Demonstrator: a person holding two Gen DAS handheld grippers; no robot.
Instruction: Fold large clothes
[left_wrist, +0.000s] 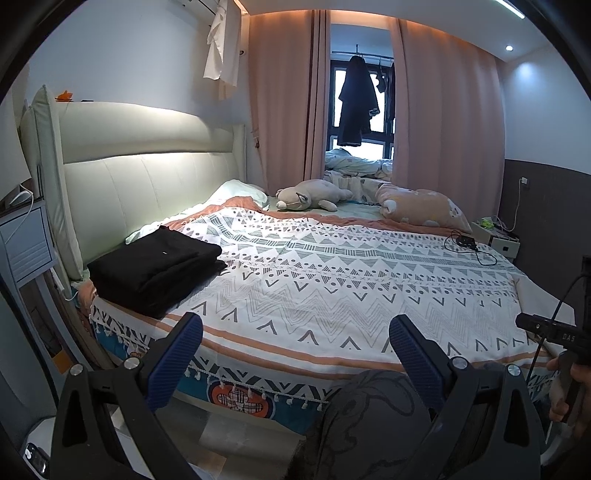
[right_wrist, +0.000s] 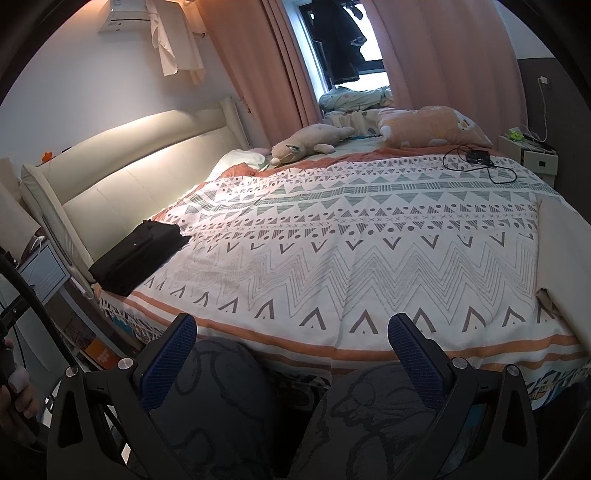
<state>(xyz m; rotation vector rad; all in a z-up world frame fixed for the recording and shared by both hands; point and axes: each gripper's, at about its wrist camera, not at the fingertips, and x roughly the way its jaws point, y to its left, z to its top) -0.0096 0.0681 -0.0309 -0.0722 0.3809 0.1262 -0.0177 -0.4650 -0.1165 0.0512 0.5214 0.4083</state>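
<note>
A stack of folded black clothes (left_wrist: 157, 266) lies on the bed (left_wrist: 332, 280), at the corner nearest the padded headboard (left_wrist: 147, 177), resting on the patterned bedspread (right_wrist: 369, 240). From the right wrist view the same stack (right_wrist: 138, 254) sits flat against the headboard's foot.

The left gripper (left_wrist: 295, 354) is held level off the bed's near edge, well apart from the stack, its blue-padded fingers (left_wrist: 177, 354) spread wide with nothing between them. The right gripper (right_wrist: 291, 354) hangs over the person's knees (right_wrist: 221, 387) beside that same edge, fingers (right_wrist: 413, 354) equally wide and holding nothing.

Farther across the bed from the stack lie a plush toy (left_wrist: 314, 194), a peach pillow (left_wrist: 421, 206) and a black cable (left_wrist: 469, 245). Beyond the bed, pink curtains (left_wrist: 280, 103) frame a window where a dark coat (left_wrist: 356, 99) hangs.
</note>
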